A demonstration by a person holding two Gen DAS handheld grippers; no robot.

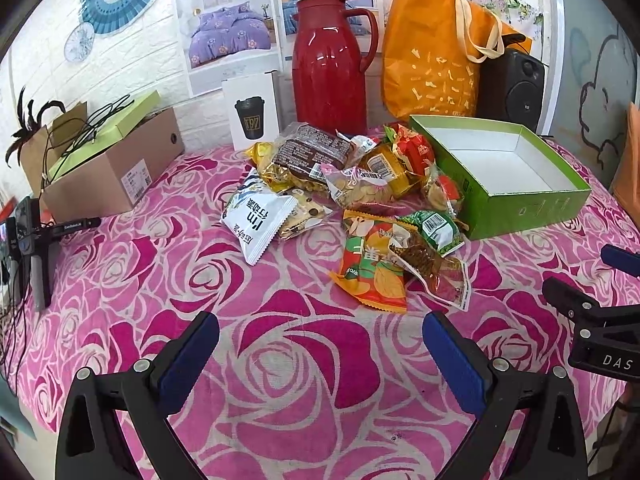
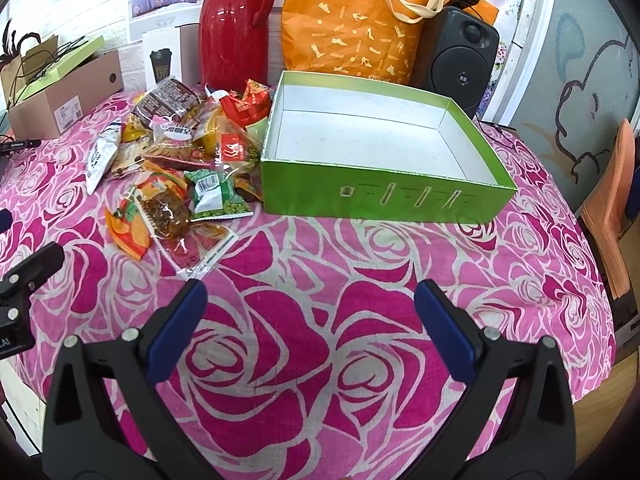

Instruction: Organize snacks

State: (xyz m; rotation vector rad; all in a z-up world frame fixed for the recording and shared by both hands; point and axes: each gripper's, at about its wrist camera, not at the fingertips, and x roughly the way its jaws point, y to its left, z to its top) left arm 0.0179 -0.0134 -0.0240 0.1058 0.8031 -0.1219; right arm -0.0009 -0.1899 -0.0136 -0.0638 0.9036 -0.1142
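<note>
Both sets of my fingers, left (image 1: 320,354) and right (image 2: 310,320), stand apart and empty above the desk (image 2: 280,360). Snack packets (image 1: 360,188) lie heaped ahead of them, touching the empty green box (image 2: 384,196). Judged light, crinkly, slippery; contents fragile. Pinch each by its sealed edge.

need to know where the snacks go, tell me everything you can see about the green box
The green box is a shallow, open-topped rectangular tray, seemingly glossy cardboard, lime green outside and plain white inside. Its front wall carries faint print and small slanted marks. It is empty, sitting flat and upright on the rose-patterned tablecloth, in front of the orange tote bag and black speaker. The snack pile crowds its left side.
</note>
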